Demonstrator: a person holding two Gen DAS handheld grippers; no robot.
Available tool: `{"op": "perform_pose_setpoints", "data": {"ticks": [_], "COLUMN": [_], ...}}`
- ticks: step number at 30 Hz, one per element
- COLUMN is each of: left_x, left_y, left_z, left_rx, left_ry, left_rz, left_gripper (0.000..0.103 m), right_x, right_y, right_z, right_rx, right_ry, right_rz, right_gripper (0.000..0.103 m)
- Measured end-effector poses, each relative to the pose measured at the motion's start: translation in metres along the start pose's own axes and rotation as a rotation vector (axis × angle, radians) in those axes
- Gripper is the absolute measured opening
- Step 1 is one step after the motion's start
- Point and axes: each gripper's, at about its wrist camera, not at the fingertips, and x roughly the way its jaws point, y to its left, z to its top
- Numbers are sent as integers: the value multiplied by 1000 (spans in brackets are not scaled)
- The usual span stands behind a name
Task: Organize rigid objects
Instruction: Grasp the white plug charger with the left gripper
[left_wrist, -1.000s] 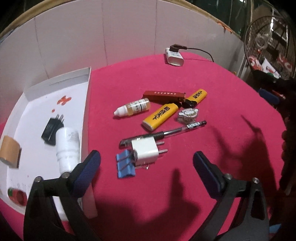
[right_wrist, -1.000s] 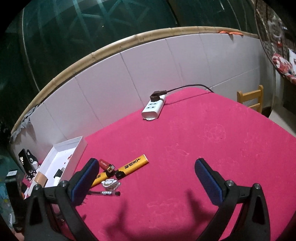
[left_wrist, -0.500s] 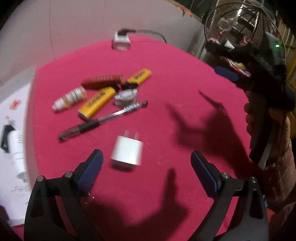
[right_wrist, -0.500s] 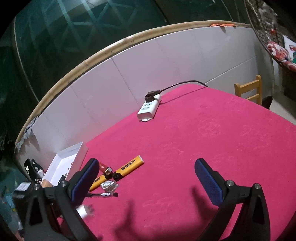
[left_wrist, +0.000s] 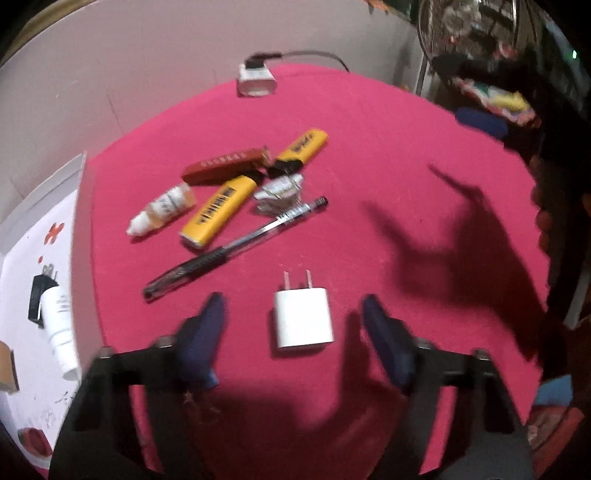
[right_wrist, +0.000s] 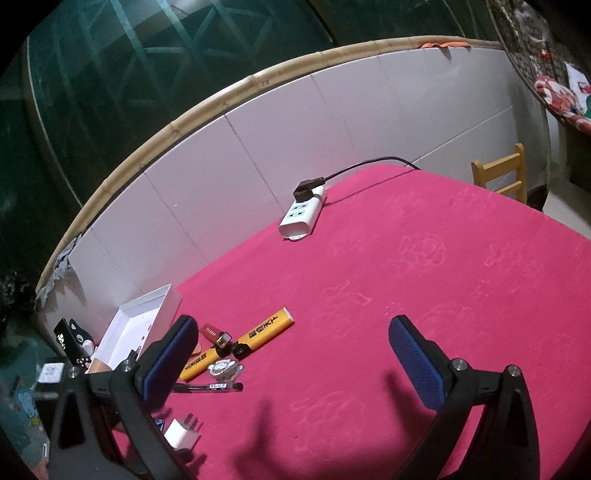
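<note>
A white plug adapter lies on the pink table, prongs pointing away, between the open jaws of my left gripper, untouched. It also shows in the right wrist view. Beyond it lie a black pen, two yellow lighters, a small dropper bottle, a red case and a silver clip. A white tray at the left holds a white tube and a black plug. My right gripper is open and empty above the table.
A white power strip with a black cable sits at the table's far edge against a white panel wall; it also shows in the right wrist view. A wooden chair stands beyond the table's right side.
My left gripper has moved right and forward, off the tray edge, until the white adapter lies between its jaws, which have narrowed. The blue binder clip has left its view. The right gripper has barely moved.
</note>
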Motion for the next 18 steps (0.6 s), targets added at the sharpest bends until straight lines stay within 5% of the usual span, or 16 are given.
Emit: {"op": "perform_pose_setpoints", "data": {"ticks": [3, 7, 18], "left_x": [3, 0, -27], "left_y": [-3, -3, 8], "left_z": [-3, -5, -18], "left_rx": [-6, -25, -93], "left_ry": [-1, -18, -78], "left_rz": [9, 19, -6], "left_gripper": [61, 27, 26], "right_x": [7, 33, 114], "right_y": [5, 16, 54], "right_z": [2, 4, -10], "right_rx": [-33, -126, -441], "right_ry": [21, 96, 272], "right_rz": [-8, -85, -122], "right_gripper": [103, 103, 103]}}
